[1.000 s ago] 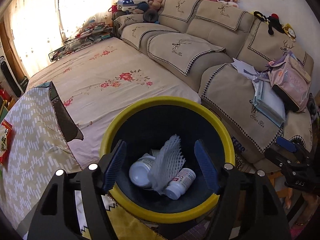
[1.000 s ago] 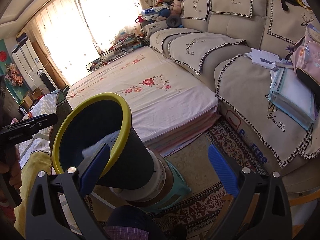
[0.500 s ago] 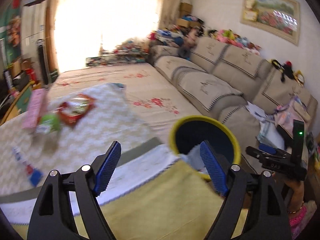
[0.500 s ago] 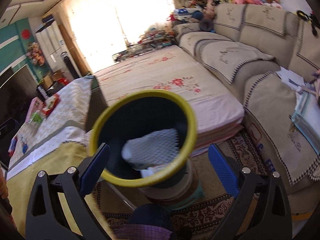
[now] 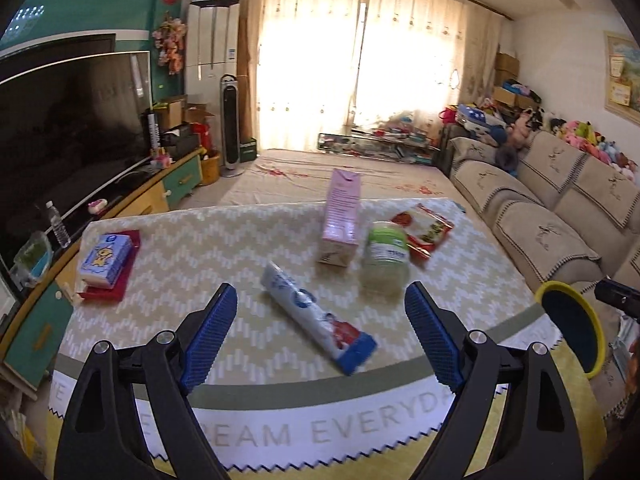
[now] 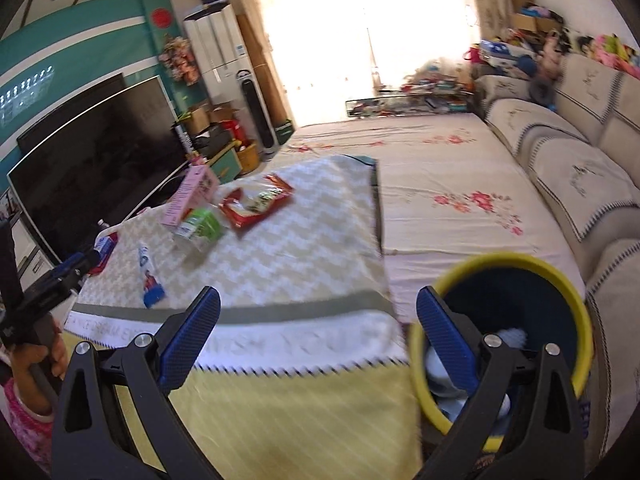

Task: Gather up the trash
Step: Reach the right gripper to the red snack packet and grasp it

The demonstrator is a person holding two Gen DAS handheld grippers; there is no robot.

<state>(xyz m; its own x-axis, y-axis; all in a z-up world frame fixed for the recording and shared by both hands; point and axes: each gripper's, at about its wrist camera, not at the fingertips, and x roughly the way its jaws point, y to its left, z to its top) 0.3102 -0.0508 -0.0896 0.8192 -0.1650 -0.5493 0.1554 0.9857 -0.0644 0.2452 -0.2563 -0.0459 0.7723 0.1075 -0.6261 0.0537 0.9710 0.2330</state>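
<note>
toothpaste tube (image 5: 316, 314) frame centre between opening left gripper (image 5: 320, 336) jaws untouched, tablecloth (image 5: 280, 436) reading "eam everyda", right gripper (image 6: 318, 338) wide, empty

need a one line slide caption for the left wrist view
Left gripper, jaws opening and empty, above a toothpaste tube, green-lidded jar, pink carton and red snack packet.

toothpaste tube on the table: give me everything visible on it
The toothpaste tube is soft-looking and mostly white, with blue print, a red patch toward its flat blue crimped end, which points at the near table edge. It lies flat and diagonal on the zigzag-patterned tablecloth, apart from the pink carton and green-lidded jar behind it. Nothing grips it. Its far end is too blurred to show a cap.
</note>
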